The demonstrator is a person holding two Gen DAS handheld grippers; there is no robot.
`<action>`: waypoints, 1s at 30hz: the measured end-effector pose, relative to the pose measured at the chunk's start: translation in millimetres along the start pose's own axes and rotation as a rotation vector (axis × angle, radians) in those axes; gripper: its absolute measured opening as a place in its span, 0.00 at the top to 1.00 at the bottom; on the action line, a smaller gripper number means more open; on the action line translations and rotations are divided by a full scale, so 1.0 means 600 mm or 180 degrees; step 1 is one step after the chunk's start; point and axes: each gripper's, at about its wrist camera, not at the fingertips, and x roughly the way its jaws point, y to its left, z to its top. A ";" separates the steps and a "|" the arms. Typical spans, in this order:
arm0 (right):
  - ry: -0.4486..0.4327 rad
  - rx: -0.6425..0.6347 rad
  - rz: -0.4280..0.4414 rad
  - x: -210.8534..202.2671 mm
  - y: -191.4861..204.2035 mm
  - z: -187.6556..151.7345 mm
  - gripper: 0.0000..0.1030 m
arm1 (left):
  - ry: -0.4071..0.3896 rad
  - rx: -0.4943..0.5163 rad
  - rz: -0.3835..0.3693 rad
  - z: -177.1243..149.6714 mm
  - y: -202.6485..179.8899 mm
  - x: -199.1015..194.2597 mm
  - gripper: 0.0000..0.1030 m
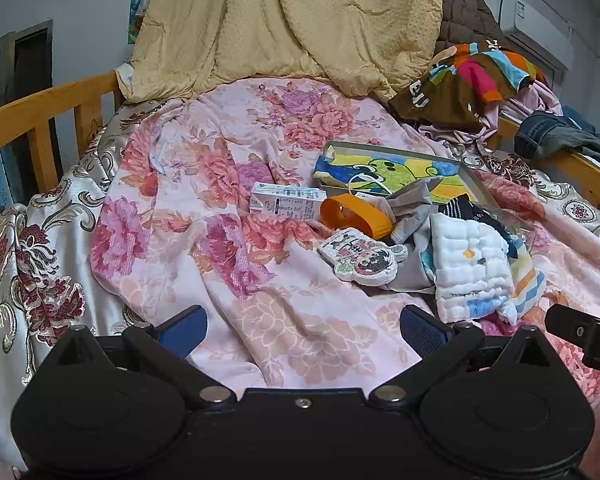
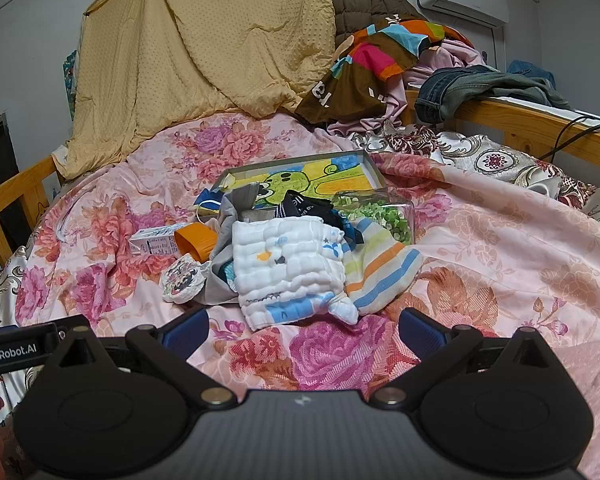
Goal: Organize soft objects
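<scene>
**Two open grippers hovering over a cluttered bed**

Both grippers are hanging above a pink floral bedspread (image 1: 300, 128), their blue-padded jaws spread wide and gripping nothing. The left gripper (image 1: 303, 330) is pointing at bare bedspread, with the pile of soft things lying ahead and to its right. The right gripper (image 2: 303, 330) is facing that pile more directly.

Nearest the right gripper, a white quilted cloth (image 2: 288, 268) with small printed animals is lying on top of the heap. Just to its right, touching it, a striped sock (image 2: 384, 276) in orange, blue and yellow is resting on the bedspread. A dark striped sock (image 2: 300, 206) is poking out behind the white cloth, and grey fabric (image 2: 236, 208) is bunching up underneath and to the left.

To the left of the heap, a small cartoon-printed pad (image 1: 358, 256) is lying flat. Behind it an orange band (image 1: 356, 214) is sitting beside a white carton (image 1: 286, 198). Further back, a shallow box (image 1: 400, 172) with a bright cartoon picture is lying on the bedspread.

At the head of the bed, a yellow dotted blanket (image 1: 284, 20) is draping down. To its right, a colourful patterned garment (image 2: 372, 64) and jeans (image 2: 472, 88) are piling over the wooden bed rail (image 2: 520, 120).
</scene>
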 end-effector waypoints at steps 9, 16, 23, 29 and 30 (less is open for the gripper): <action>0.0001 0.0000 0.0000 0.000 0.000 0.000 0.00 | 0.0000 0.0004 0.0000 0.000 -0.001 0.000 0.01; 0.0002 0.0000 0.0000 0.000 0.000 0.000 0.00 | 0.0001 0.0004 0.0001 0.000 -0.001 0.000 0.01; 0.0003 0.0000 -0.0001 0.000 0.000 0.001 0.00 | 0.0006 0.0005 -0.0002 0.000 0.001 0.000 0.01; 0.0004 0.0000 -0.0001 0.000 0.000 0.001 0.00 | 0.0004 0.0004 -0.0001 0.000 0.003 0.000 0.01; 0.0004 0.0000 -0.0001 0.000 0.000 0.001 0.00 | 0.0002 0.0004 0.0000 0.000 0.004 -0.001 0.01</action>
